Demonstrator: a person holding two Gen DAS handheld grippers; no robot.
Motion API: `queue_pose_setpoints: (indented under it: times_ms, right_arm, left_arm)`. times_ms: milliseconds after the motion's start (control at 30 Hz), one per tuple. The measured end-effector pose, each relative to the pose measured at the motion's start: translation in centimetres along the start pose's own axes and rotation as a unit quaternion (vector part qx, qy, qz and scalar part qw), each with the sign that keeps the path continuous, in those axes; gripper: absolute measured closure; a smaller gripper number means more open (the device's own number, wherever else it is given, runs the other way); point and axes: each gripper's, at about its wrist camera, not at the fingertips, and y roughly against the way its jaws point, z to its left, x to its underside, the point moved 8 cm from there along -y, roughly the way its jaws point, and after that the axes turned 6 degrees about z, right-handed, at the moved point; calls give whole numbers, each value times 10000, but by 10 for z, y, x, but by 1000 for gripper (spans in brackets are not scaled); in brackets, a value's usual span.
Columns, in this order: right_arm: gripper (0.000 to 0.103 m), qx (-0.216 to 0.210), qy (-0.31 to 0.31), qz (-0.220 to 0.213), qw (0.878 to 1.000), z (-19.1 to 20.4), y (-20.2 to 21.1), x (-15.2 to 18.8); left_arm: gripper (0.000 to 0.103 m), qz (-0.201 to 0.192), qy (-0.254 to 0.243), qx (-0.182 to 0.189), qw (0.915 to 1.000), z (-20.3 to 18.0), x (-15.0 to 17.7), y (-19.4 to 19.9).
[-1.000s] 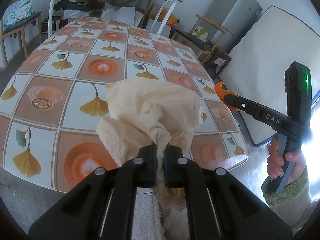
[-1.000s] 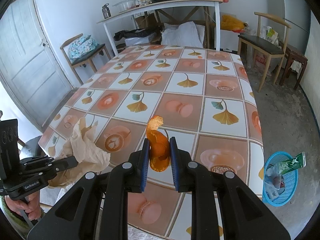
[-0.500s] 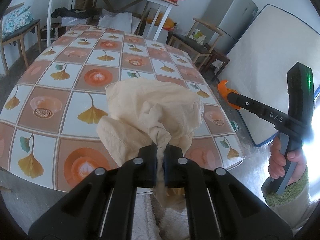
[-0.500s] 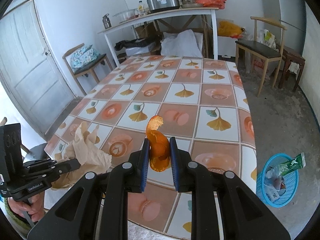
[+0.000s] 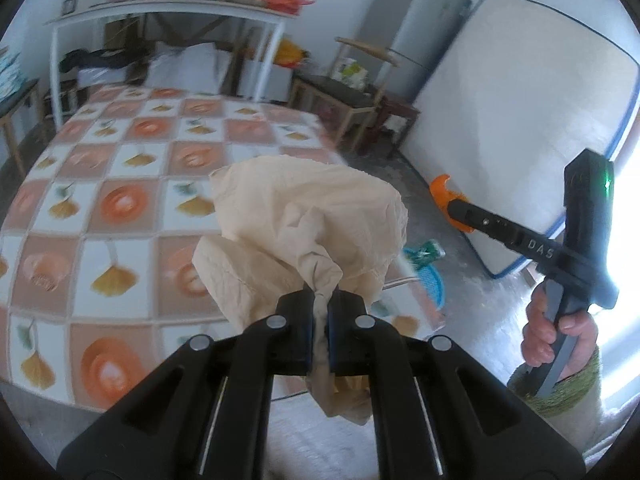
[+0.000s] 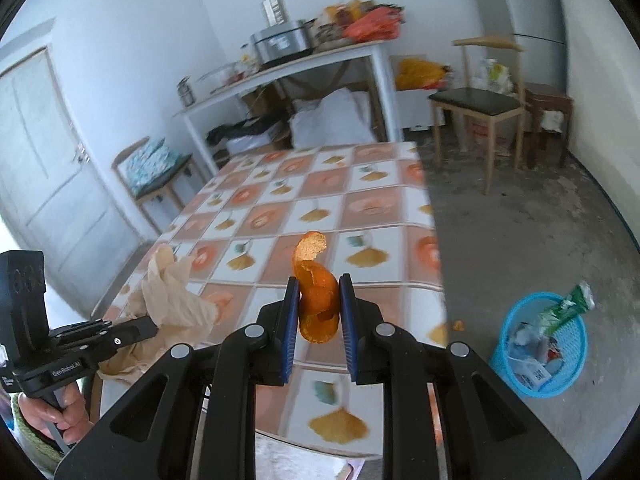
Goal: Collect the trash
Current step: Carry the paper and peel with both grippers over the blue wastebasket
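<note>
Two grippers are each carrying a piece of trash: the left gripper, at the lower centre of its view, is pinching a twisted neck of crumpled beige paper between nearly closed fingers; the right gripper is clamping a curled orange peel at centre frame. A blue basket is sitting on the floor at the lower right of the right view, beside the patterned table; a green wrapper is sticking out of it.

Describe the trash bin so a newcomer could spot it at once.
Start at the table with the checked orange-and-white cloth, then look to the grey floor off its right side. There stands a small blue mesh basket, holding wrappers with a green packet sticking out.
</note>
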Motion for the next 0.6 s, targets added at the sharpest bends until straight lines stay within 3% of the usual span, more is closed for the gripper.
queue_pose_setpoints:
  times_ms: [200, 300, 467, 600]
  right_arm:
    - [83, 663, -604, -397, 9952, -75, 54, 9]
    - [83, 1071, -1049, -522, 9873, -123, 79, 25]
    - [83, 1553, -1846, -545, 9689, -194, 99, 62]
    - [83, 1685, -2341, -420, 9566, -235, 94, 92]
  left_arm:
    - [99, 233, -482, 629, 9966, -62, -25, -31]
    - [99, 506, -708, 1054, 9906, -101, -36, -56]
    - [99, 1247, -941, 1644, 9739, -165, -44, -117]
    - [99, 1909, -963, 1751, 9611, -198, -39, -177]
